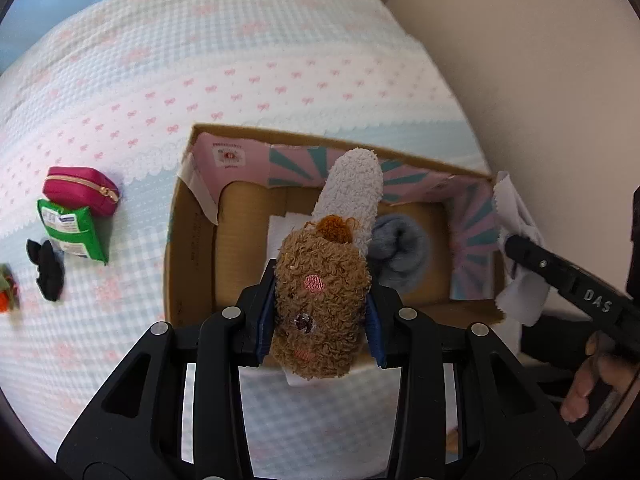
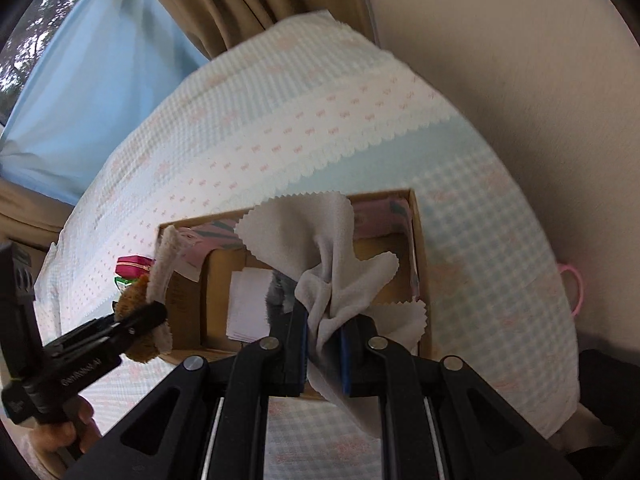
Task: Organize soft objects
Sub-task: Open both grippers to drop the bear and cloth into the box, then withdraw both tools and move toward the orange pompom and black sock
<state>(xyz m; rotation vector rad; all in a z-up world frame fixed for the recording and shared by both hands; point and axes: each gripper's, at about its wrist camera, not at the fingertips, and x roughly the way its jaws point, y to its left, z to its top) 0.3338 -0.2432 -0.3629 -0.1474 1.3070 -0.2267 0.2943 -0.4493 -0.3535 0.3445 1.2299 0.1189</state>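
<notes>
Left claw (image 1: 320, 312) pinches a curly brown plush toy (image 1: 320, 300), its pale fleecy end over the open cardboard box (image 1: 188, 248), likely for dropping in. Right claw (image 2: 324, 344) pinches a thin grey cloth (image 2: 316, 248) with pinked edges above the same box. Inside: a rolled grey sock (image 1: 400, 252). Farther off on the bed (image 1: 240, 60): green packet (image 1: 74, 232), magenta pouch (image 1: 82, 190).

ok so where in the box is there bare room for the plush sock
Bare floor lies at the left of the cardboard box, between its left wall and the white paper sheet. The right side is crowded by the rolled grey sock.
</notes>
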